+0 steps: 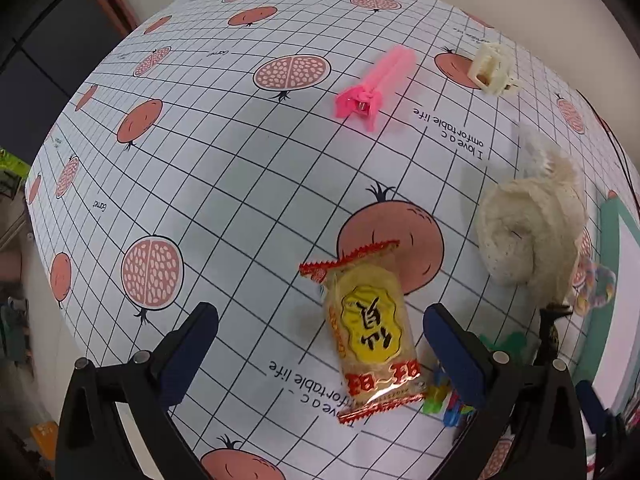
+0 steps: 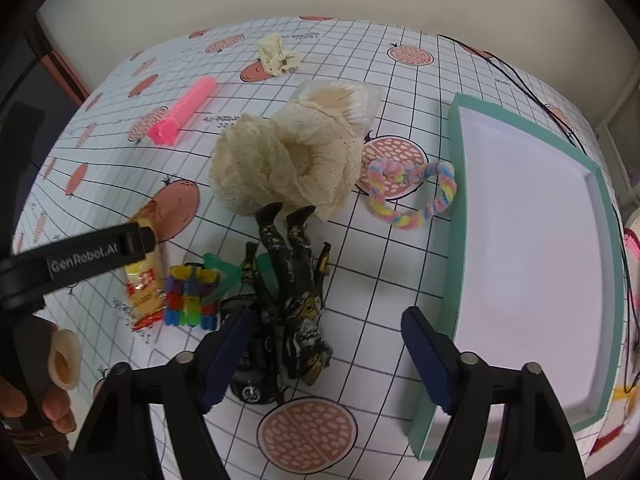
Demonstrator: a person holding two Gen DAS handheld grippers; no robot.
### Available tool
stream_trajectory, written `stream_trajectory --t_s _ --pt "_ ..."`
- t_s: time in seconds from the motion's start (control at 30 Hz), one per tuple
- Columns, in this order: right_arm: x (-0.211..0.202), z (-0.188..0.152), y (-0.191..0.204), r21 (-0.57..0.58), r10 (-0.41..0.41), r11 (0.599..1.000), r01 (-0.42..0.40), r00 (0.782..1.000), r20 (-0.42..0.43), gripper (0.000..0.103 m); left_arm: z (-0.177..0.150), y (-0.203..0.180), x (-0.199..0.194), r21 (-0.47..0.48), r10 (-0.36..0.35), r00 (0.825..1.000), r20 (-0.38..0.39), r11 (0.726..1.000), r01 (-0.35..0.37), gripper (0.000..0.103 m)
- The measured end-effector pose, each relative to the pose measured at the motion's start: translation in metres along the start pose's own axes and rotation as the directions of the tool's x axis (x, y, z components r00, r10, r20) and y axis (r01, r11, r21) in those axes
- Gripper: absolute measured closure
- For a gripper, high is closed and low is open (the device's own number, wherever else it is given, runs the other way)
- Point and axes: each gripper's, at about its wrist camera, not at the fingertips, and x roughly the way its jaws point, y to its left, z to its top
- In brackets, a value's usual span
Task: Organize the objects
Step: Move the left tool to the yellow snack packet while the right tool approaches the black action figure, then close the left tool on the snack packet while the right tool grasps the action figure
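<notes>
Snack packet is lying on the table, waiting between the left tongs.
Both tongs are standing wide apart and holding nothing; the right tongs are hanging over the black toy figure, beside the teal box. The crinkly wrapper is looking slippery, so it may be sliding out, or the little colored block toy touching it may be getting bumped.

Pomegranate-print gridded tablecloth, black cable

snack packet left of figurine, tray right (clips behind)
</notes>
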Motion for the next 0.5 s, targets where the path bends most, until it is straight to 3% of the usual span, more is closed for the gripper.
stream_trajectory --t_s 0.17,0.3,0.5 --pt "0.006 -0.002 -0.004 0.019 0.044 0.999 -0.044 0.999 0.004 0.030 0.002 -0.011 0.001 0.000 -0.001 1.000 -0.008 1.000 0.001 0.001" --pt "0.014 -0.006 -0.007 0.025 0.045 0.999 -0.044 0.999 -0.025 0.037 -0.001 -0.014 0.003 0.017 0.025 1.000 0.019 1.000 -0.026 0.001" --pt "0.017 -0.010 -0.008 0.048 0.061 0.997 -0.059 0.997 -0.040 0.047 -0.004 -0.005 0.011 0.015 -0.013 1.000 0.008 1.000 0.013 0.001"
